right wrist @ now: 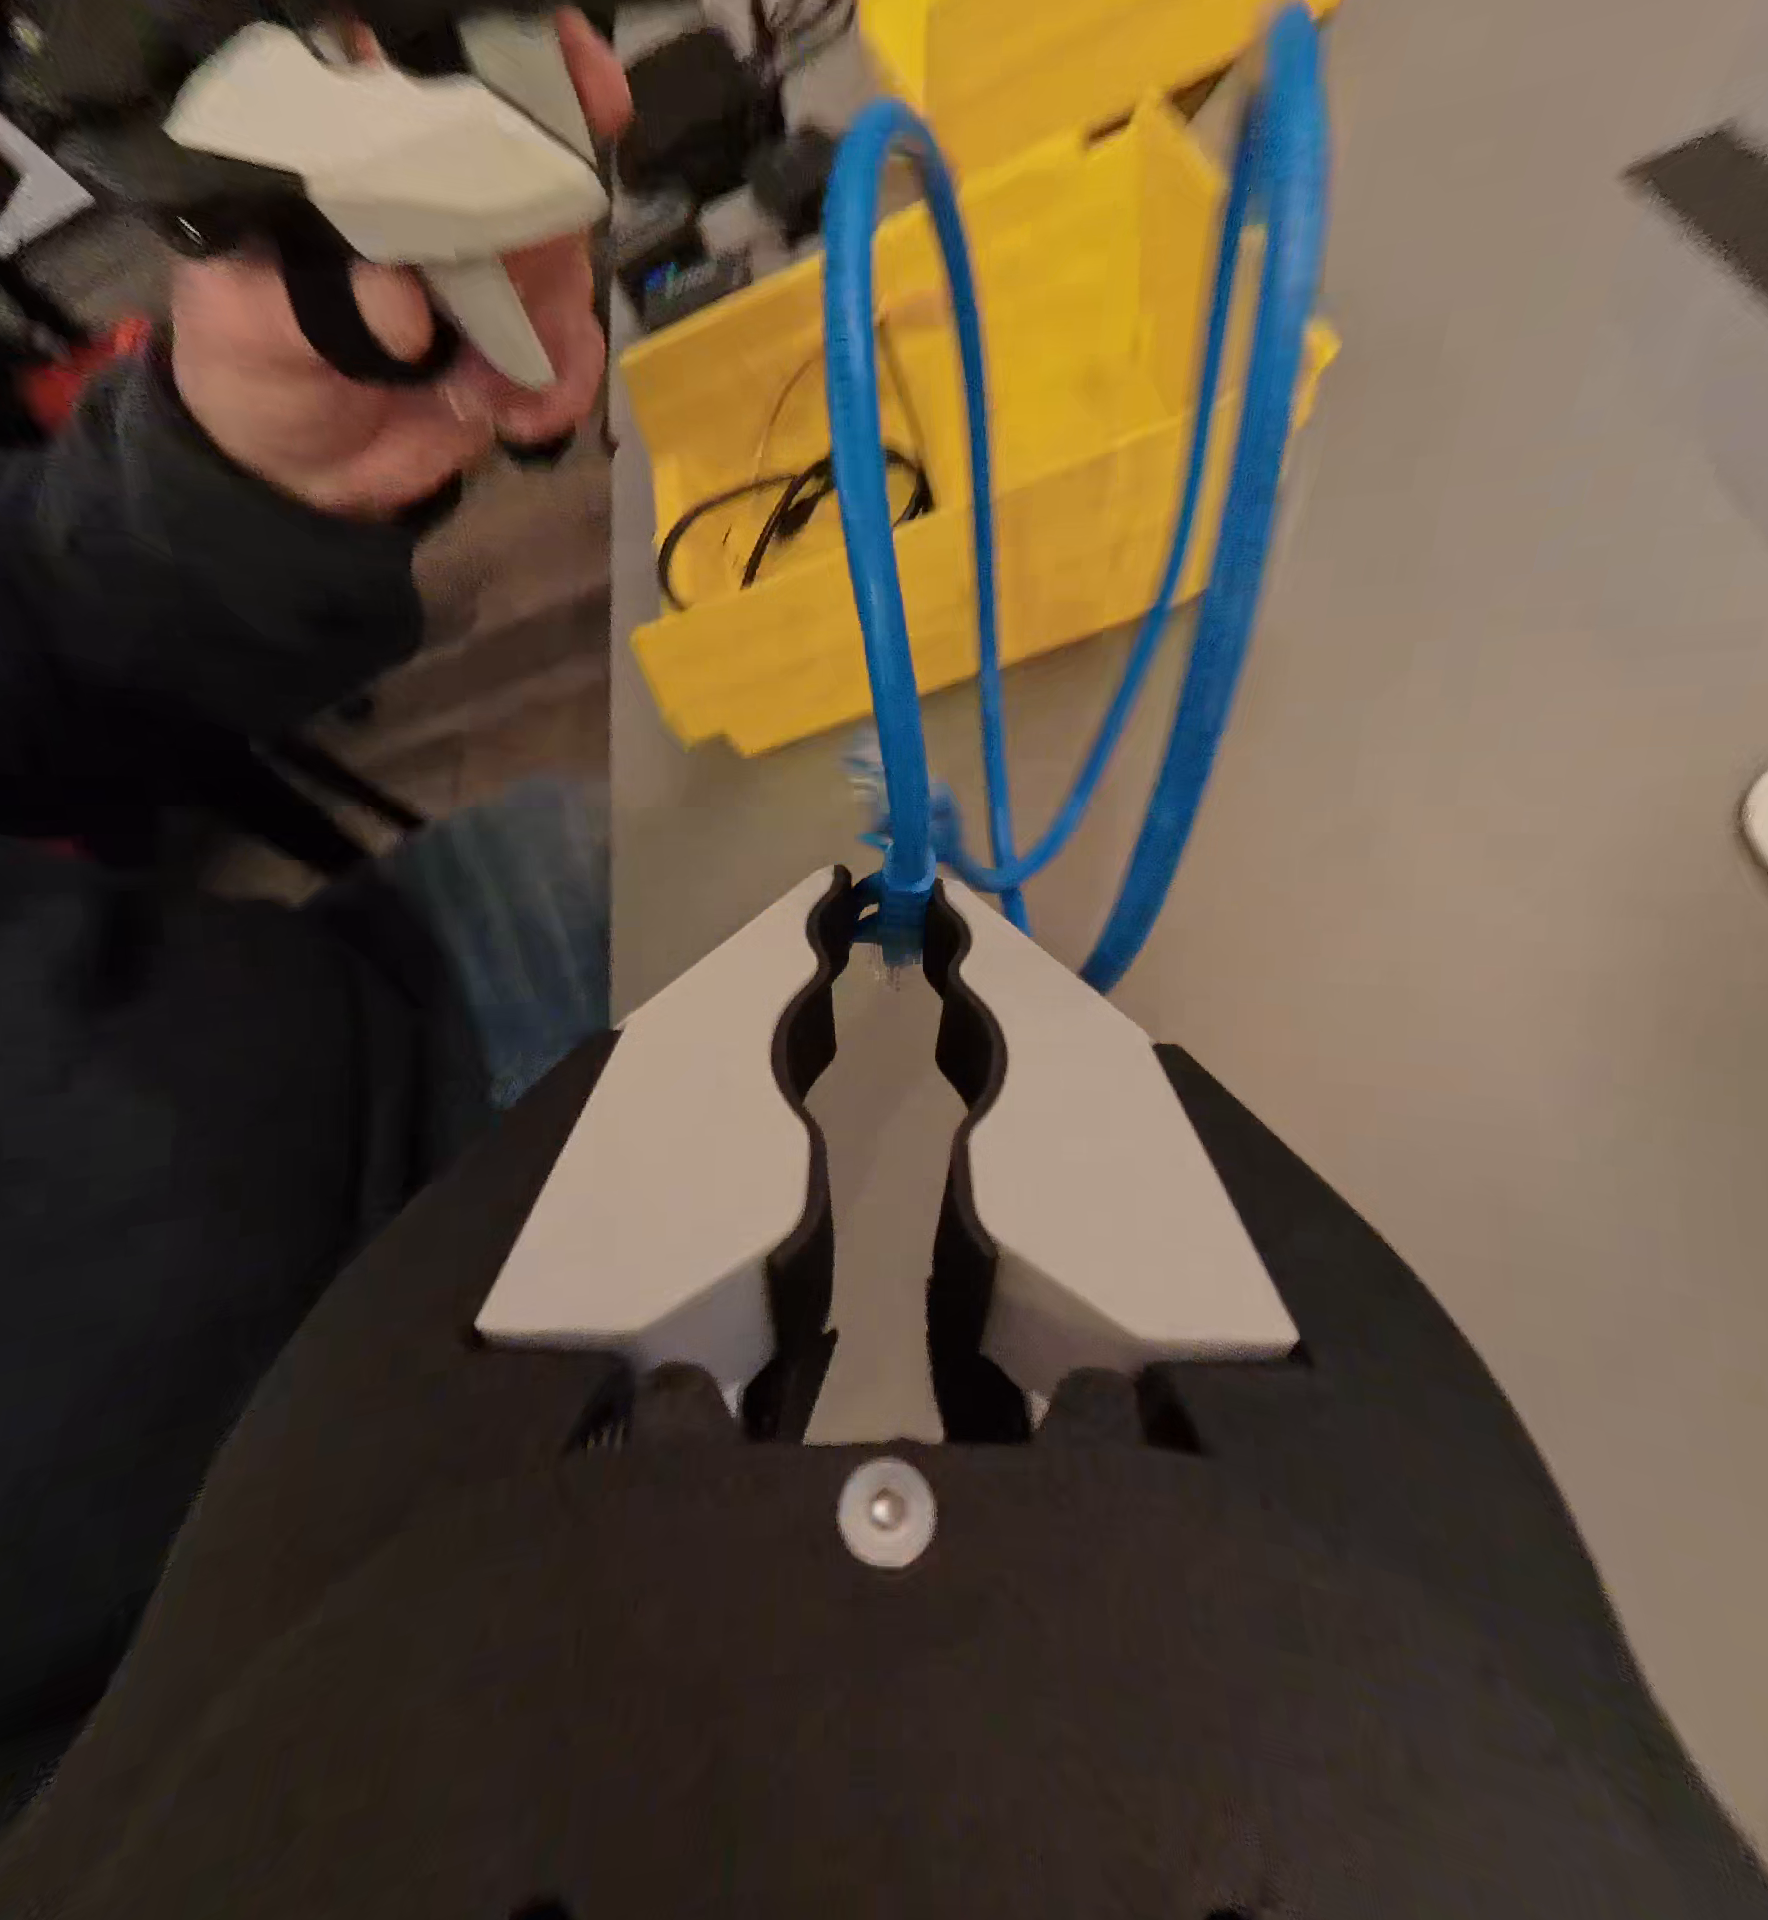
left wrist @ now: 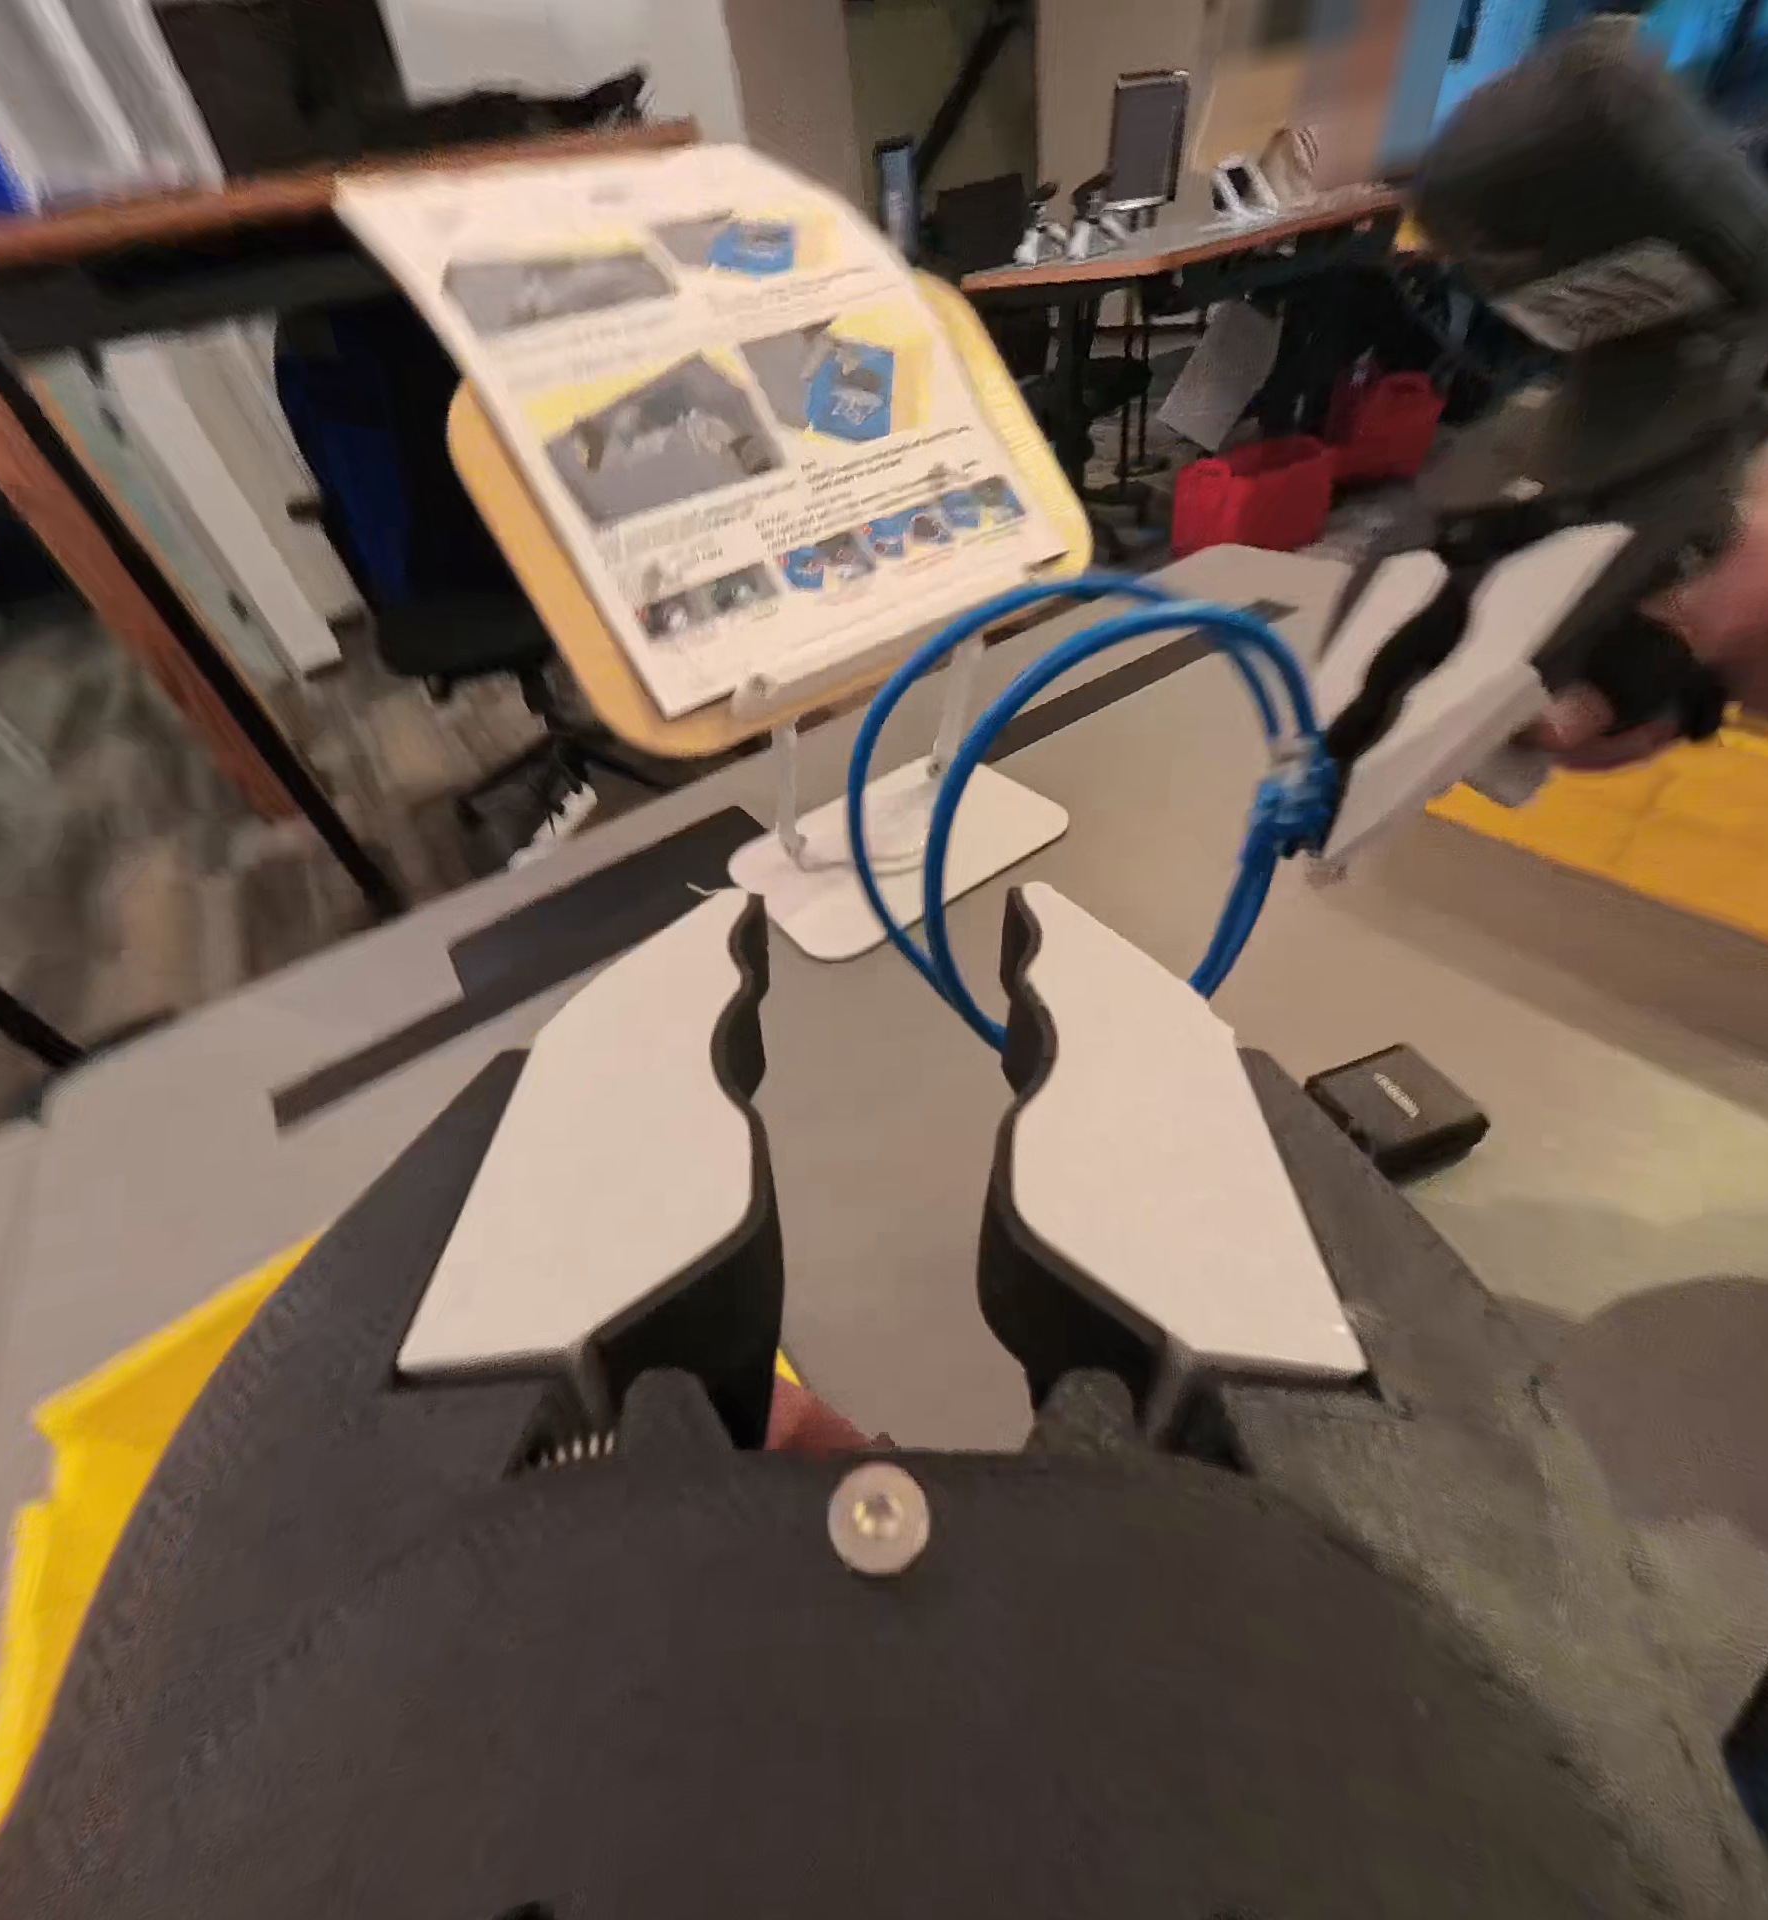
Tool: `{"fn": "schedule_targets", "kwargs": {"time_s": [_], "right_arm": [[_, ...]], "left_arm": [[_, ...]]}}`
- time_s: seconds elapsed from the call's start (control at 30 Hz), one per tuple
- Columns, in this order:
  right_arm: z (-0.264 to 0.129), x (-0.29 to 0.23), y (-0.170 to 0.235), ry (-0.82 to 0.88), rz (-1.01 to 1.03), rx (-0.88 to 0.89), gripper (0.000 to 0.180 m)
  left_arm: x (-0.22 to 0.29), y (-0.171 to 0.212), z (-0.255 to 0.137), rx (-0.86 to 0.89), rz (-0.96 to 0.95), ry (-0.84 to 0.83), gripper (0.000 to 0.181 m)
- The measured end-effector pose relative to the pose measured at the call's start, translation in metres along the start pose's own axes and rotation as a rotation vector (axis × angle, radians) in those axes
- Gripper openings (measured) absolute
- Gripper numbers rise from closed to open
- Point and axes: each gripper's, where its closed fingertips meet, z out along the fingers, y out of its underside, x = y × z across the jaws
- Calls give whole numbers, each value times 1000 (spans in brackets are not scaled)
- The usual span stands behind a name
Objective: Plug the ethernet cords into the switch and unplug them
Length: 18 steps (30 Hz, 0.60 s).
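Observation:
Several blue ethernet cords (left wrist: 963,727) hang in loops above the grey table (left wrist: 1534,966). My right gripper (left wrist: 1327,779) is shut on their bundled plug ends and holds them in the air at the right. In the right wrist view the cords (right wrist: 901,520) rise from the pinched tips of the right gripper (right wrist: 895,904). The small black switch (left wrist: 1394,1117) lies flat on the table, below the held cords. My left gripper (left wrist: 885,914) is open and empty, just left of the hanging loops. It also shows in the right wrist view (right wrist: 506,260), held by a hand.
A tilted stand with a printed sheet (left wrist: 714,416) has its white base (left wrist: 901,842) on the table behind the cords. A yellow bin (right wrist: 1015,436) with black cables sits near the table edge. Desks and red bags stand in the background. Tip to tip, the grippers are about 15 centimeters apart.

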Motion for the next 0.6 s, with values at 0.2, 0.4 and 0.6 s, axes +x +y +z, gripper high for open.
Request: {"fn": "schedule_targets", "kwargs": {"time_s": [0.2, 0.4, 0.6], "right_arm": [[7, -14, 23, -198, -72, -353, 12], [8, -32, 36, -432, -149, -545, 12], [10, -38, 43, -485, -234, -651, 12]], "left_arm": [[90, -25, 13, -32, 623, 200, 34], [126, 15, 48, -175, 935, 382, 42], [116, 49, 66, -370, 1037, 388, 6]]}}
